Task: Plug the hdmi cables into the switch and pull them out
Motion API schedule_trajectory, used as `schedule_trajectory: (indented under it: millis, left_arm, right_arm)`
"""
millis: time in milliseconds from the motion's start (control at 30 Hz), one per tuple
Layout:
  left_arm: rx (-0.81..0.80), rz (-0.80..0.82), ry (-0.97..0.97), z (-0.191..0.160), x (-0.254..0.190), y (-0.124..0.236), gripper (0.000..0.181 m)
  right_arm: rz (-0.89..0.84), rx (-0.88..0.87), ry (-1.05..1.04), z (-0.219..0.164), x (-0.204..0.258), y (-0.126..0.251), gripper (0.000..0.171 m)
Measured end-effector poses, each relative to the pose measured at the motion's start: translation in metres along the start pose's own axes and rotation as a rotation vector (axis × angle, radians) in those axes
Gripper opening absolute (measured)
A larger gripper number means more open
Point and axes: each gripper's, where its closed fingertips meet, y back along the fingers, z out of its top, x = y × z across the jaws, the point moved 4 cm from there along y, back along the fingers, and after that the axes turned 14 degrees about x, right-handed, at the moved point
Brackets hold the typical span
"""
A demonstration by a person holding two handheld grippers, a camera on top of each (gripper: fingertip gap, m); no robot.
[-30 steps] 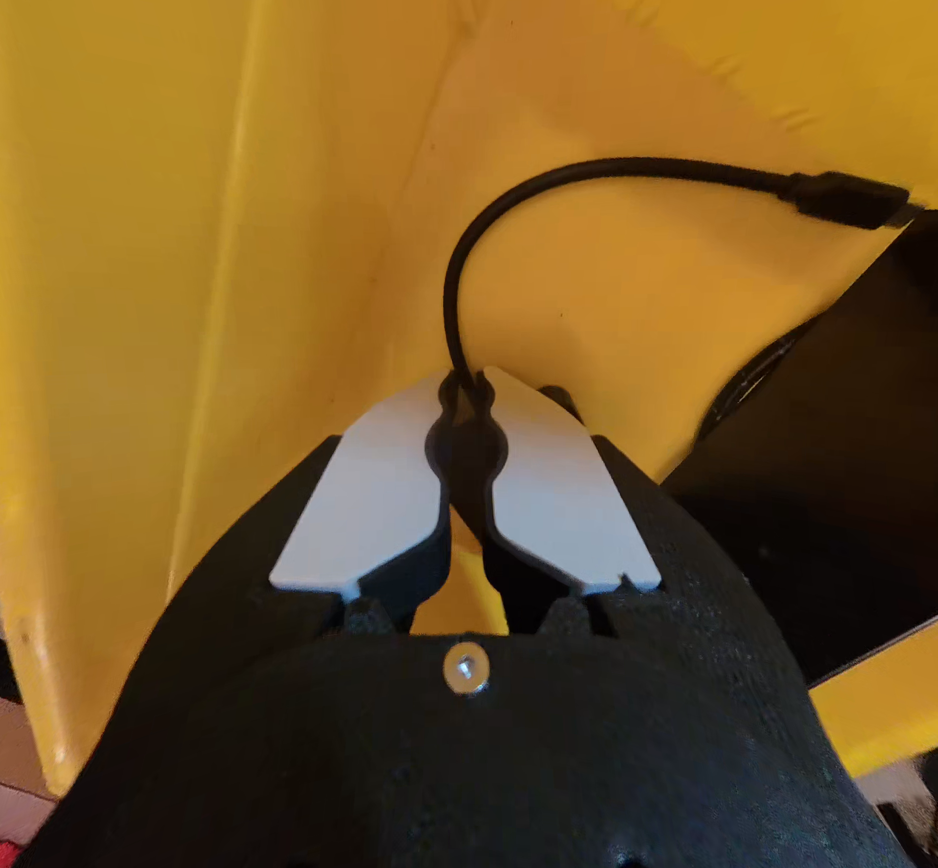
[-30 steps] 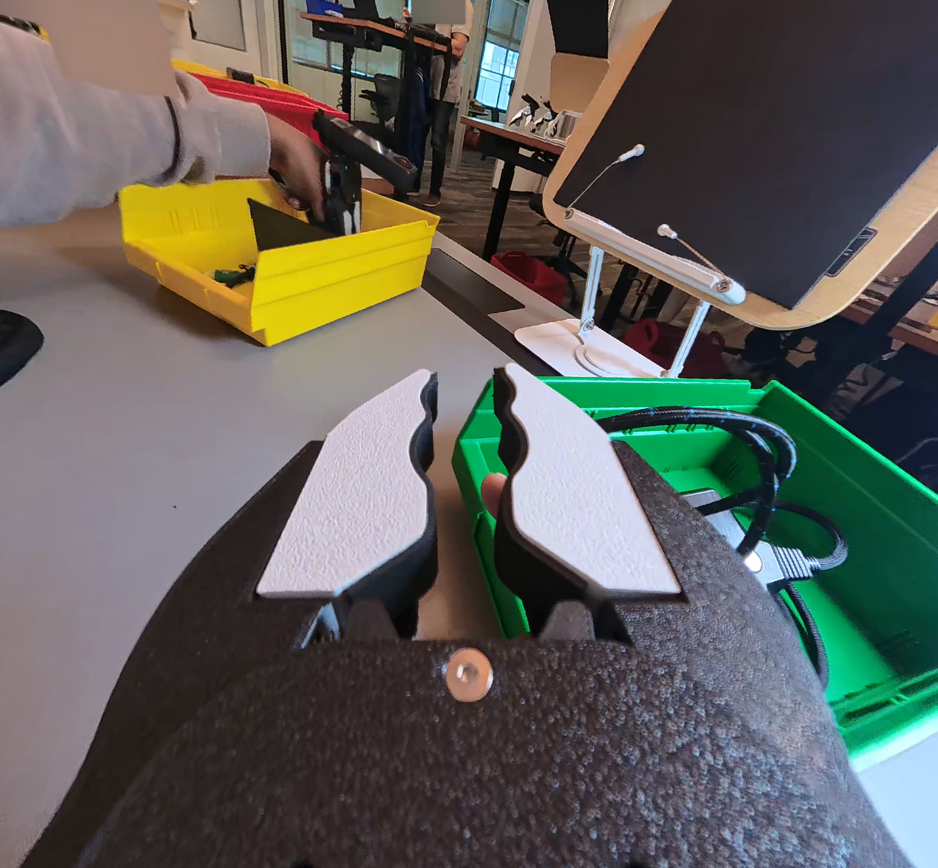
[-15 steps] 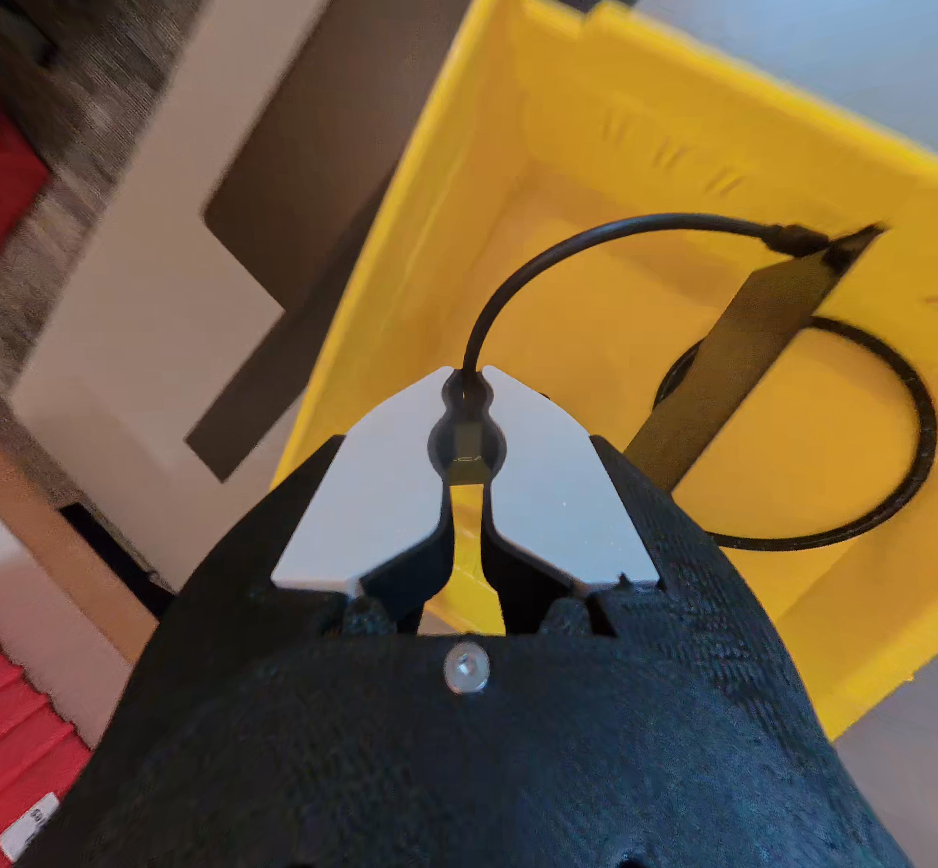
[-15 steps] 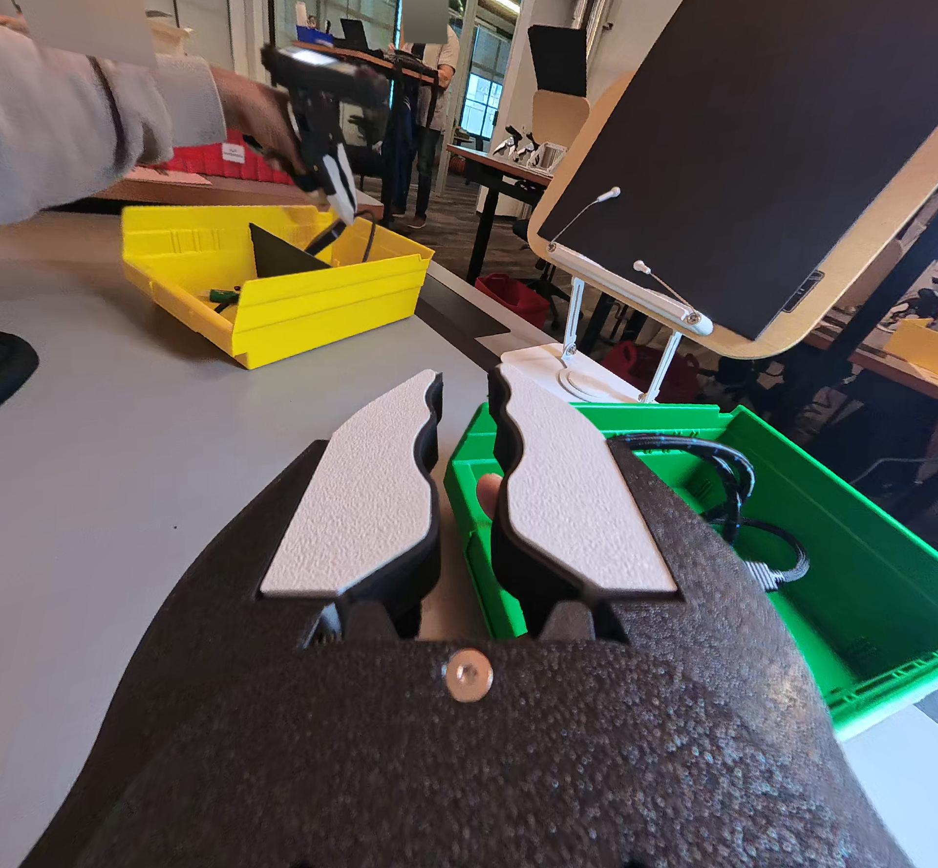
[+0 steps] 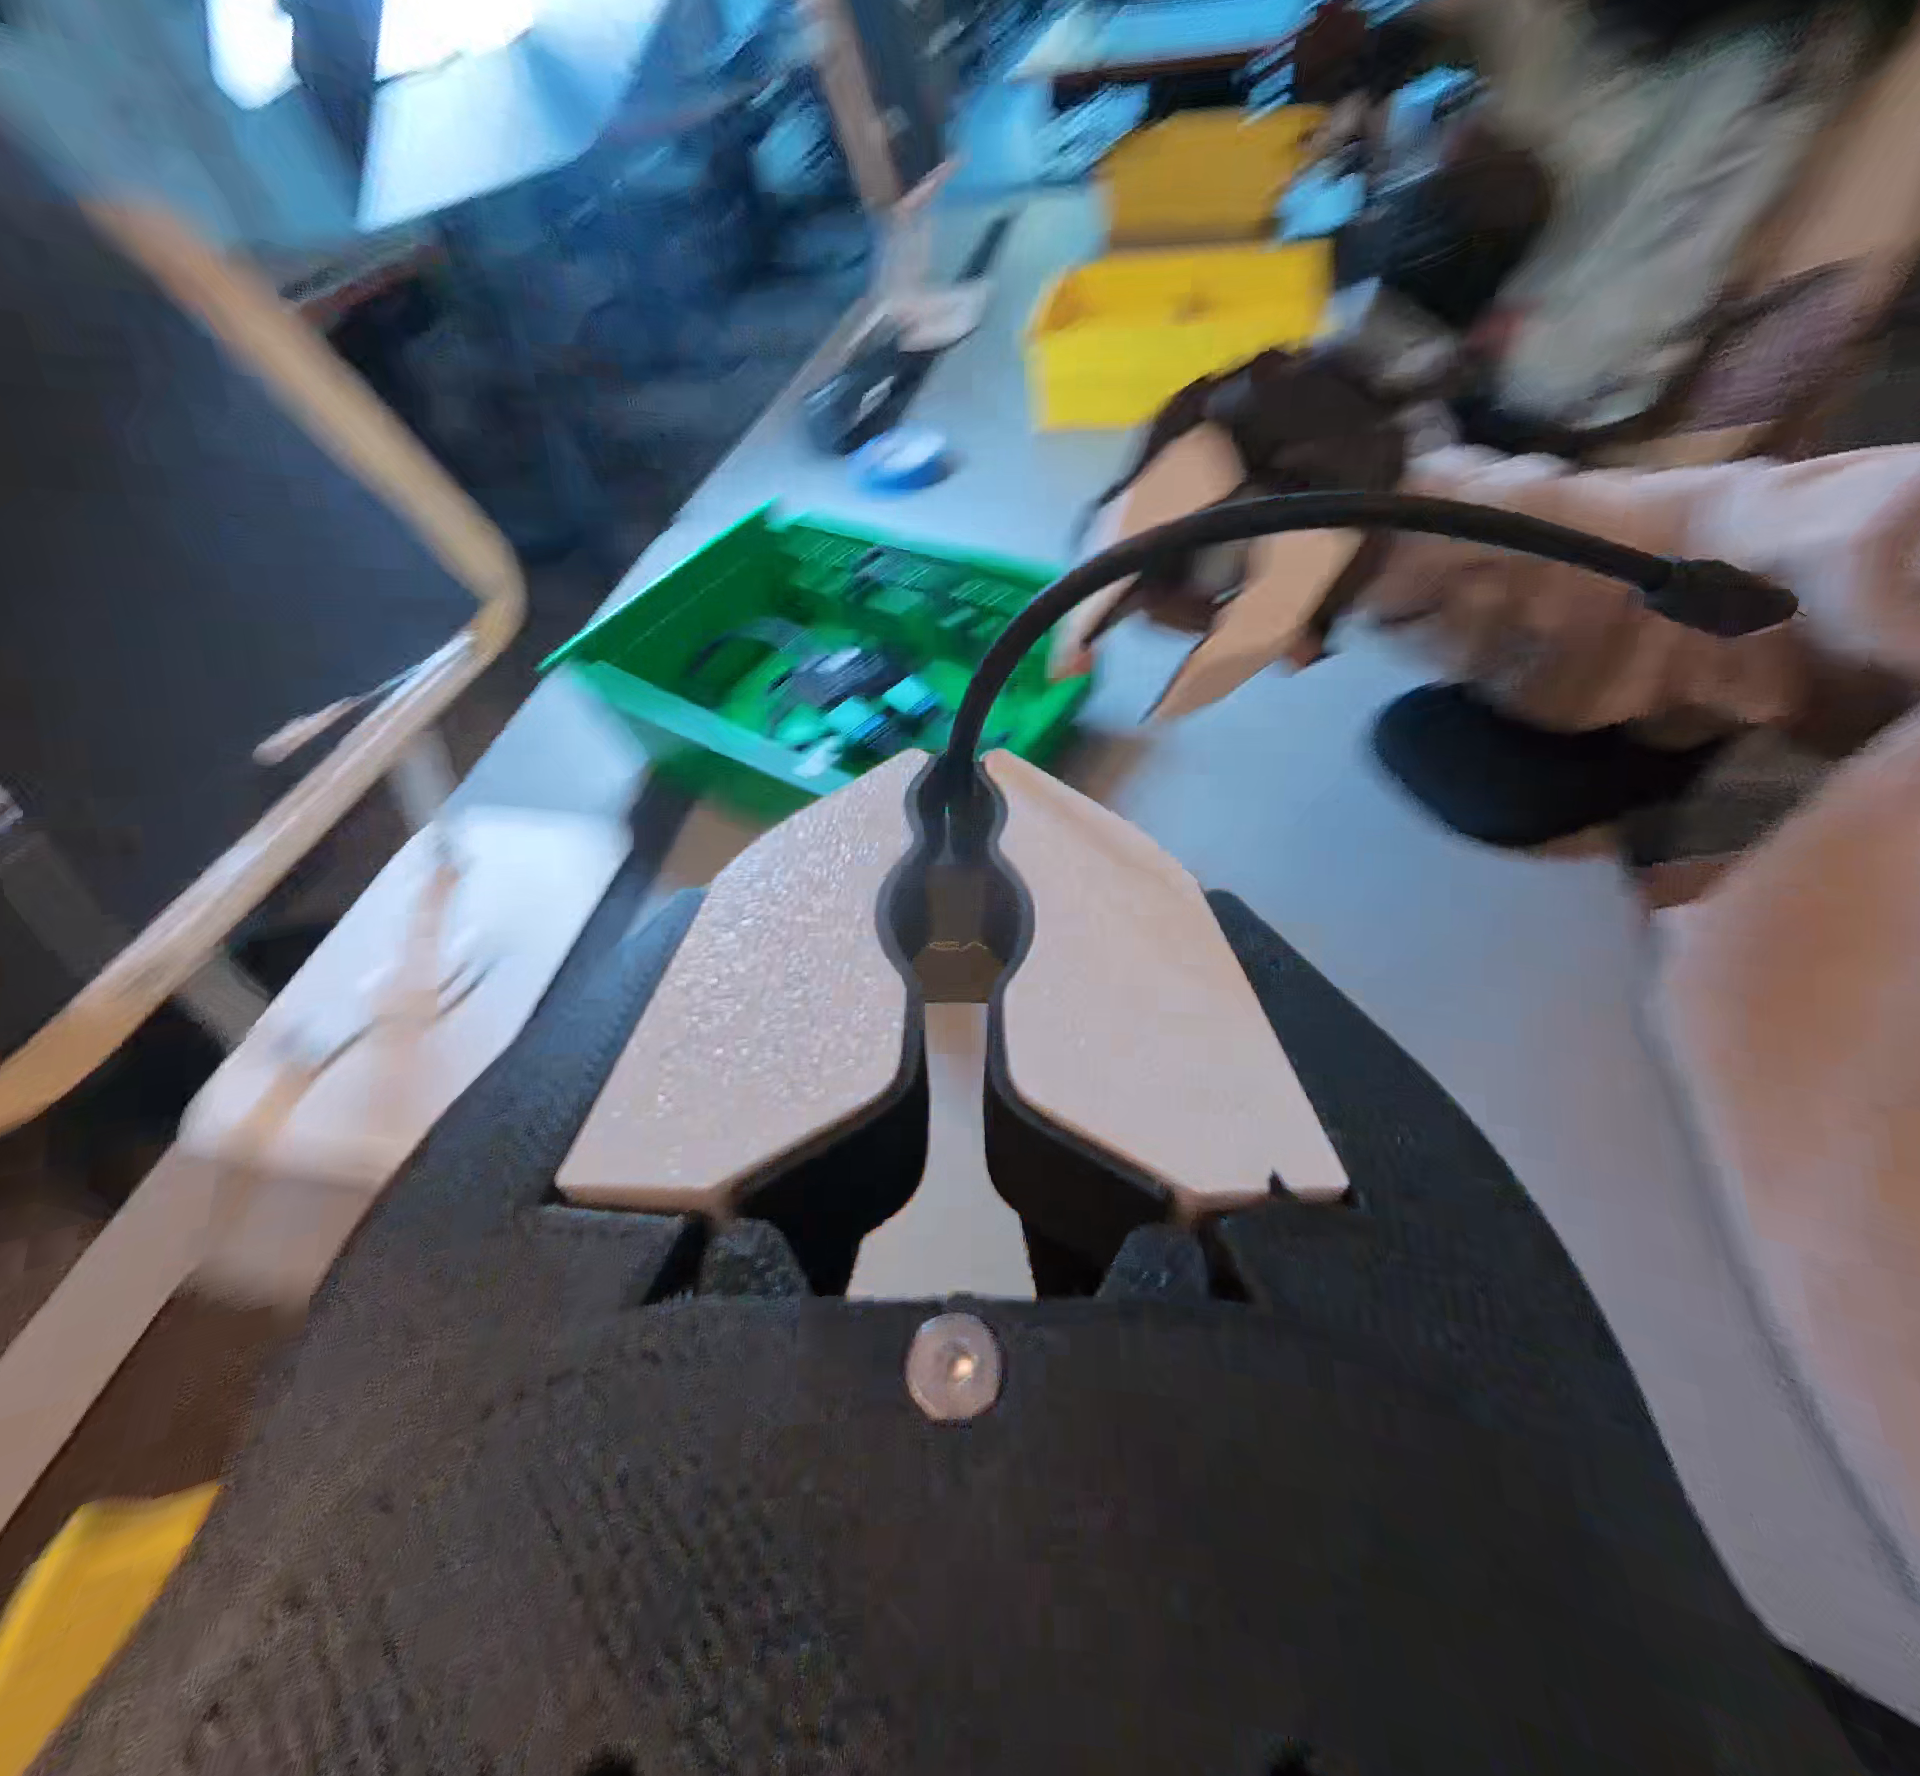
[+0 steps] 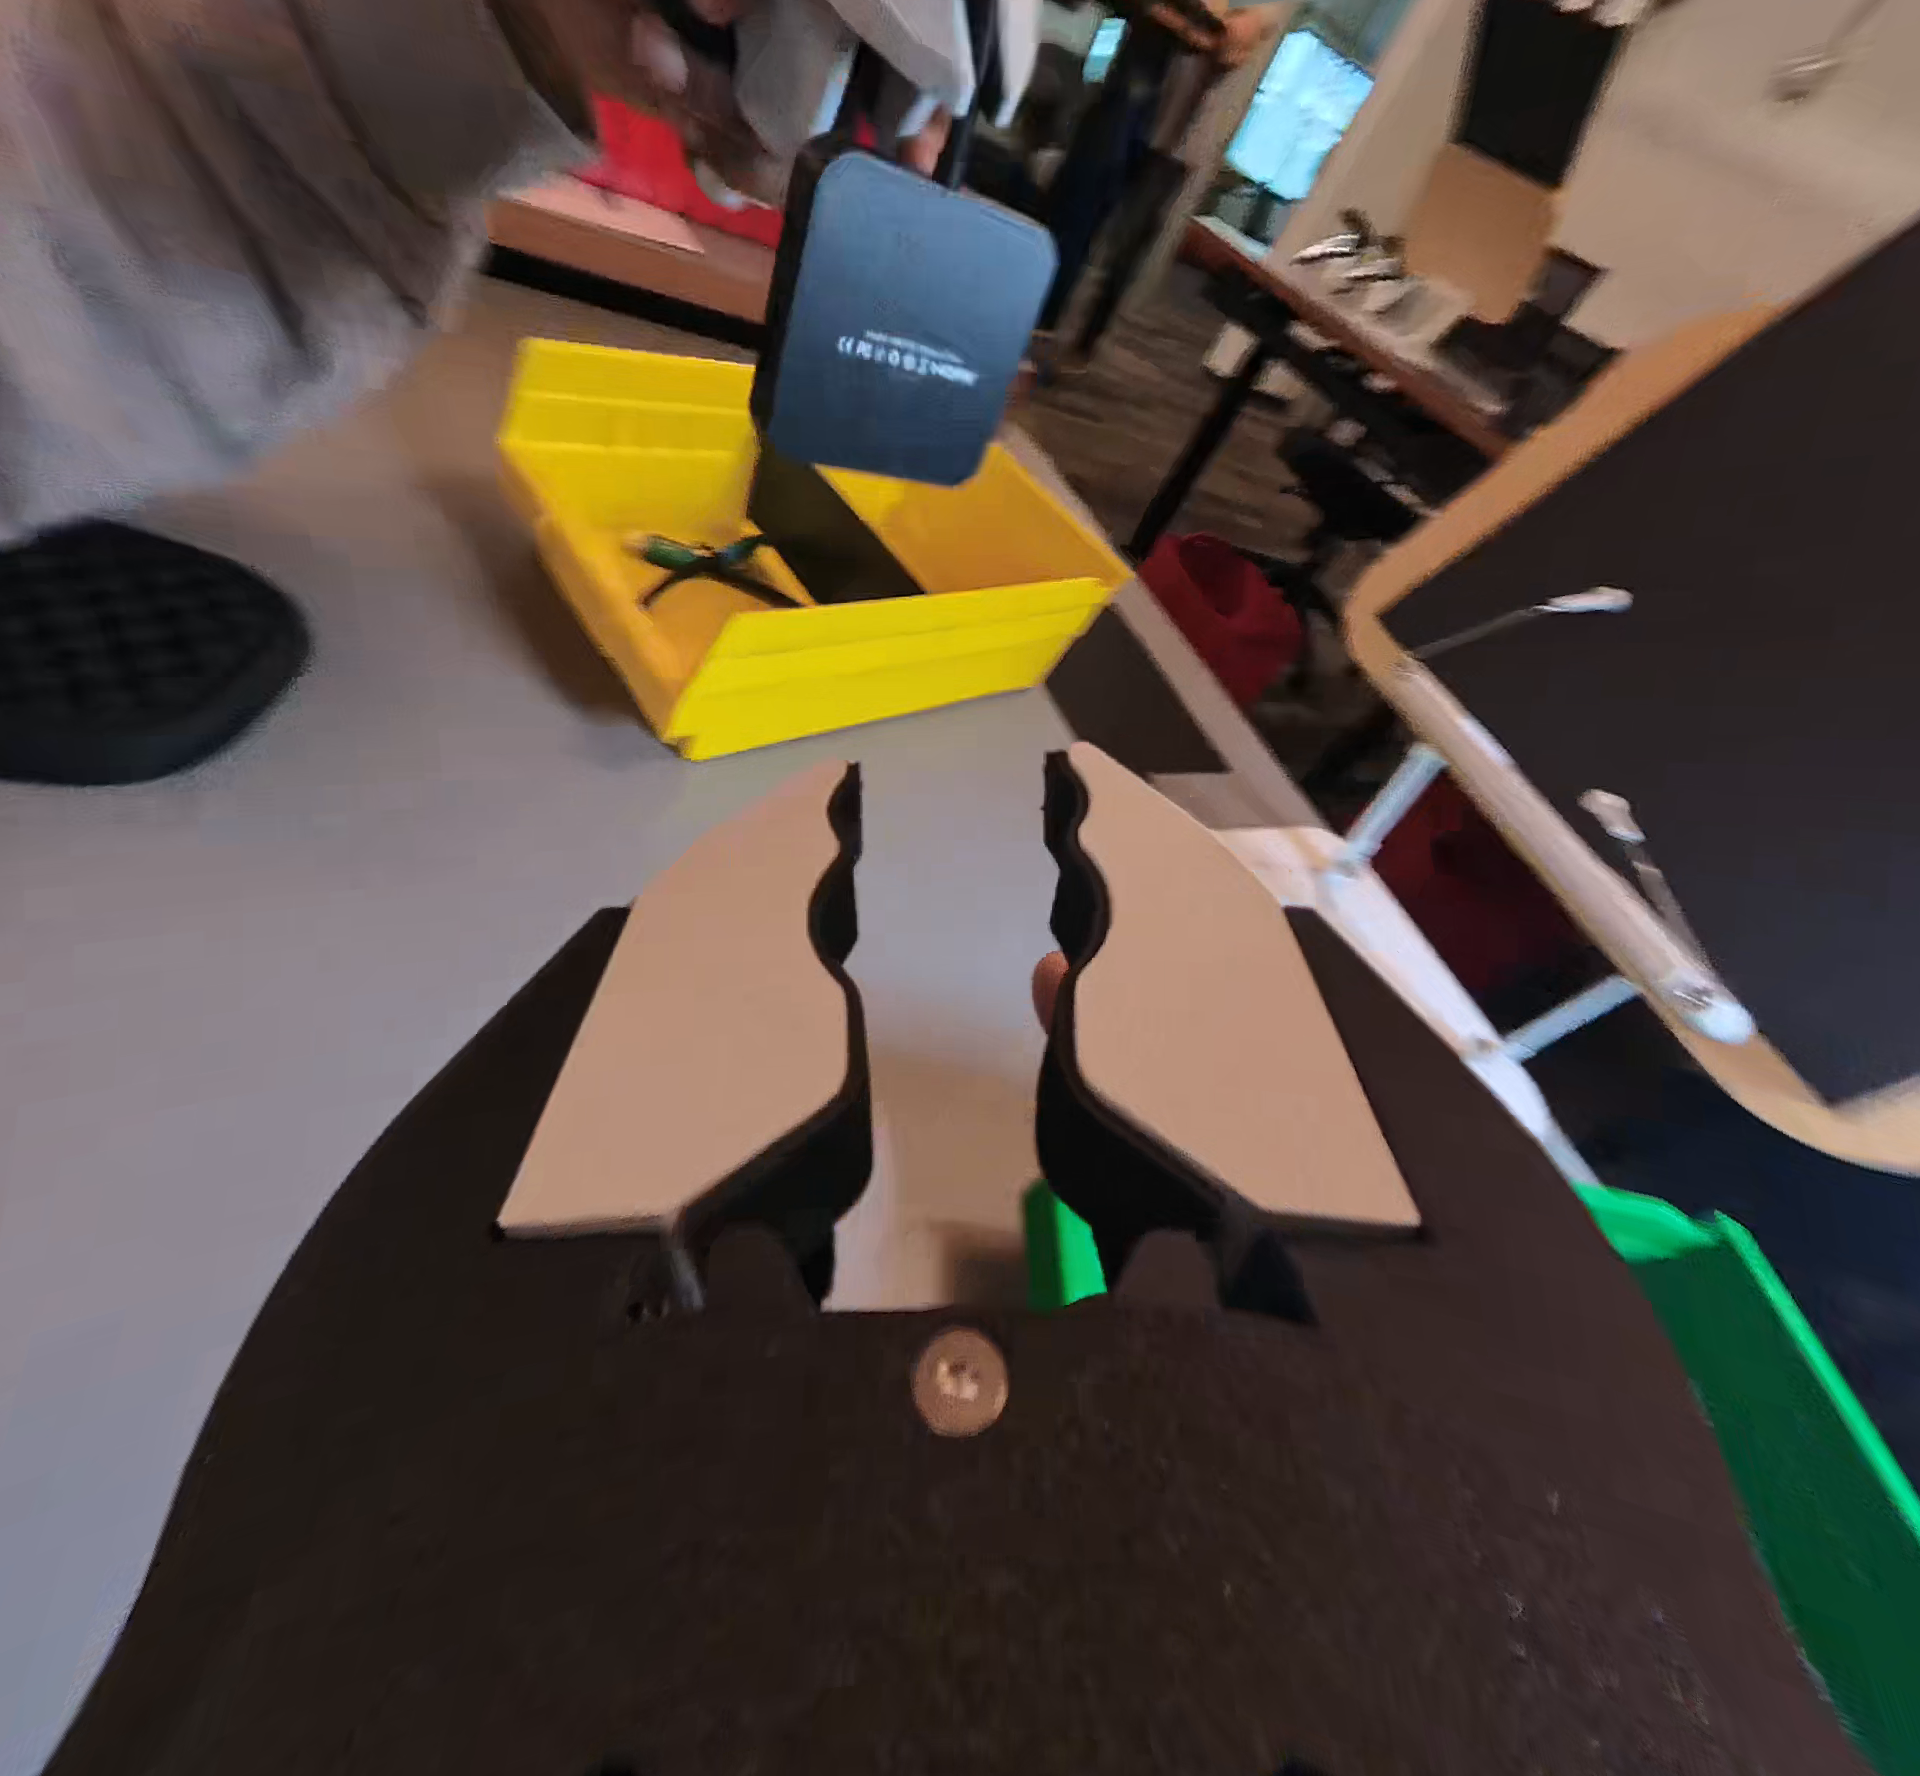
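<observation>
On the grey tabletop (image 6: 312, 947), well apart from each other, sit a yellow bin (image 6: 883, 656) and a green bin (image 5: 717, 687); the yellow one has a black divider and a small green-tipped item inside, the green one holds dark cabling, too blurred to tell apart. A tilted dark panel with a pale wood rim (image 6: 1662, 791) stands off the table's far edge on a white stand. A black round mat (image 6: 114, 656) lies near a person's sleeve.

Above the yellow bin hangs the switch (image 6: 899, 324), a flat dark box with rounded corners, dangling from a black cable (image 5: 1247, 531). The left gripper (image 5: 956, 770) is pinched tight on that cable's plug end; the cable arcs up and right toward a second plug. The right gripper (image 6: 951, 781) is spread wide, nothing between its fingers, pointed toward the hanging switch.
</observation>
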Motion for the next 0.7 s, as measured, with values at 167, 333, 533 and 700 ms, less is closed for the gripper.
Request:
schedule_trajectory:
  millis: [167, 333, 533, 700]
  left_arm:
    - [-0.19, -0.351, -0.159, 0.017, -0.074, -0.036, 0.004]
    - [-0.211, -0.501, -0.186, 0.002, -0.086, -0.06, 0.005]
    - [-0.338, -0.399, -0.052, 0.011, -0.069, -0.06, 0.015]
    - [-0.331, -0.281, -0.093, 0.006, -0.063, -0.056, 0.035]
  right_arm:
    - [0.553, -0.181, -0.153, 0.023, 0.036, -0.012, 0.077]
    - [0.737, -0.28, -0.112, 0.012, 0.061, -0.014, 0.029]
    - [0.627, -0.483, -0.164, 0.019, 0.034, 0.008, 0.014]
    - [0.436, -0.735, -0.18, 0.045, 0.007, 0.056, 0.014]
